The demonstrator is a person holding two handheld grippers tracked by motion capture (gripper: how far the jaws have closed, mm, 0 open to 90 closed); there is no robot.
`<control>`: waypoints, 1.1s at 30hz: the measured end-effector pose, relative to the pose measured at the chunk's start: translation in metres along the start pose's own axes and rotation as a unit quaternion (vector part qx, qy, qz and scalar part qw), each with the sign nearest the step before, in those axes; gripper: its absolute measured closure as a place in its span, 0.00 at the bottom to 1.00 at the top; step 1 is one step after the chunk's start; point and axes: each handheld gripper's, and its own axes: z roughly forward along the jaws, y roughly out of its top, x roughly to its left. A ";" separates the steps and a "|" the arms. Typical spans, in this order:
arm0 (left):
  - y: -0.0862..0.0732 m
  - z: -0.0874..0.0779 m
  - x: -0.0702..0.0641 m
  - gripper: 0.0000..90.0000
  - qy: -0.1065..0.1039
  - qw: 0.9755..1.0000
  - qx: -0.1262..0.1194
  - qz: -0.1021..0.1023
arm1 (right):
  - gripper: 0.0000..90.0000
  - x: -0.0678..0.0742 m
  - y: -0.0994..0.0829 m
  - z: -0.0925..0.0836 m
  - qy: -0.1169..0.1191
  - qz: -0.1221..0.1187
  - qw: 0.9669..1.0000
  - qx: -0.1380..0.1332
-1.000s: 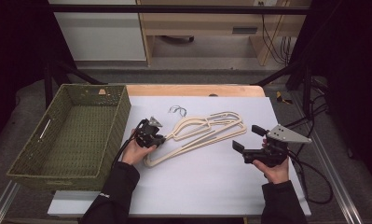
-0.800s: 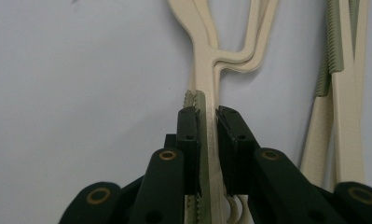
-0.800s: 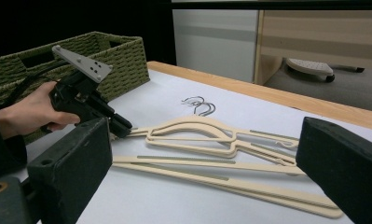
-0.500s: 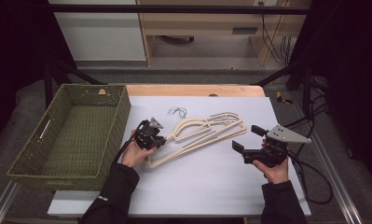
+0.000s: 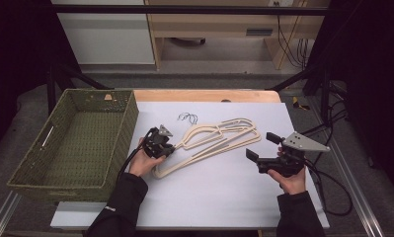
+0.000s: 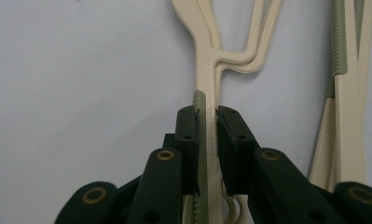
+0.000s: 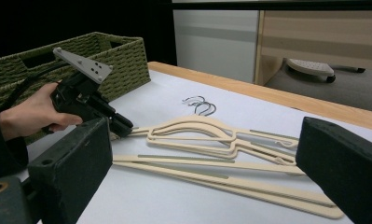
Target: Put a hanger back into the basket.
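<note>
Nothing has shifted: my left gripper (image 6: 206, 116) stays clamped on the left arm of the cream hangers (image 5: 219, 138) mid-table, right of the basket (image 5: 76, 143). My right gripper (image 5: 263, 146) waits wide open, empty.

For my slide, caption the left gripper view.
Left gripper jaws clamp the cream hangers.

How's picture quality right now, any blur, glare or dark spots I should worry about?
High view: even light on the table, dark surround, no glare. Left gripper view: the left gripper looks soft up close, clamped on the hangers. Right gripper view: the right gripper is blurred in the foreground, the basket sharp.
</note>
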 end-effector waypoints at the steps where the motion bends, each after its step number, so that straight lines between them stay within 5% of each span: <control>1: 0.000 0.000 0.001 0.87 -0.003 1.000 0.000 -0.003 | 0.05 0.000 0.000 0.000 0.000 0.000 1.000 0.000; 17: 0.000 -0.001 0.001 0.87 0.001 1.000 0.000 0.002 | 0.05 0.000 0.000 0.000 -0.001 -0.001 1.000 0.000; 23: 0.000 -0.004 0.003 0.86 0.010 1.000 -0.009 -0.014 | 0.05 0.000 0.000 0.000 0.001 0.000 1.000 -0.002; 33: 0.000 -0.006 0.002 0.88 0.009 1.000 -0.007 -0.002 | 0.05 0.000 0.000 0.000 0.000 0.000 1.000 -0.001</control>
